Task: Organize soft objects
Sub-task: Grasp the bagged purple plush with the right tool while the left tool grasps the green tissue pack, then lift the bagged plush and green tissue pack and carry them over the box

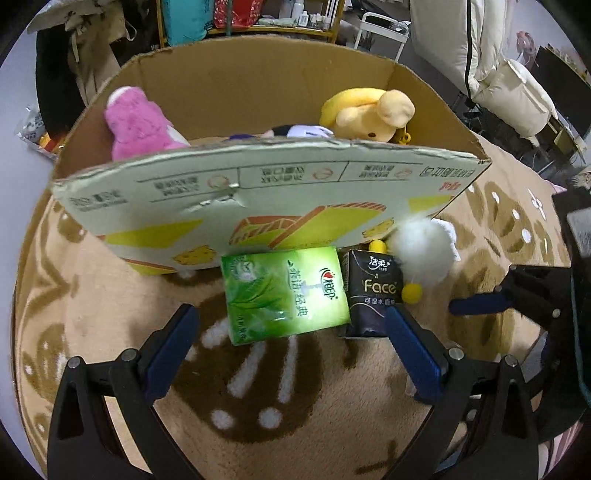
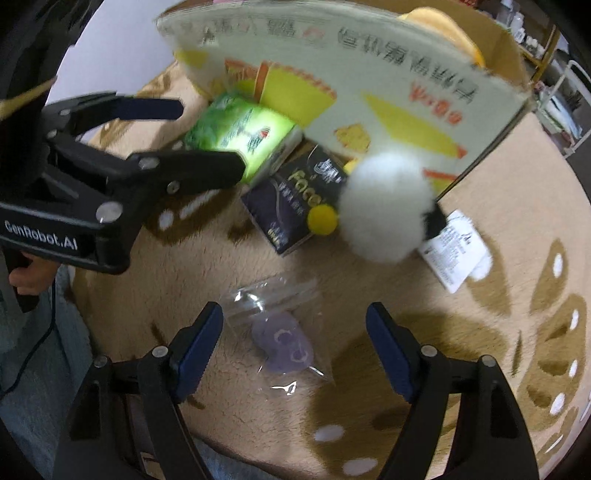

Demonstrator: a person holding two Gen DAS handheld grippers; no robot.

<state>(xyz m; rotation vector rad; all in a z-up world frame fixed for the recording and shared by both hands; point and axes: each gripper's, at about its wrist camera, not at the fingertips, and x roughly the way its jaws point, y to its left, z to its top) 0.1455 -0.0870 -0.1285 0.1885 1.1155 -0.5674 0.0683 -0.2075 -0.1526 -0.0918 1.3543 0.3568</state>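
Note:
A cardboard box [image 1: 258, 192] stands on the rug and holds a pink plush [image 1: 136, 123], a yellow plush [image 1: 373, 110] and a dark-and-white toy [image 1: 303, 131]. In front of it lie a green tissue pack [image 1: 286, 293], a black "Face" tissue pack [image 1: 373, 291] and a white fluffy plush with yellow feet [image 1: 421, 254]. My left gripper [image 1: 291, 321] is open and empty, just short of the green pack. My right gripper [image 2: 295, 321] is open over a clear bag with a purple soft piece [image 2: 282, 341]. The white plush [image 2: 384, 206] also shows in the right wrist view.
A beige and brown patterned rug [image 1: 295, 406] covers the floor. The left gripper [image 2: 177, 140] shows at the left of the right wrist view, held by a hand. A shelf [image 1: 258, 18], a white chair [image 1: 384, 33] and white bedding [image 1: 480, 55] stand behind the box.

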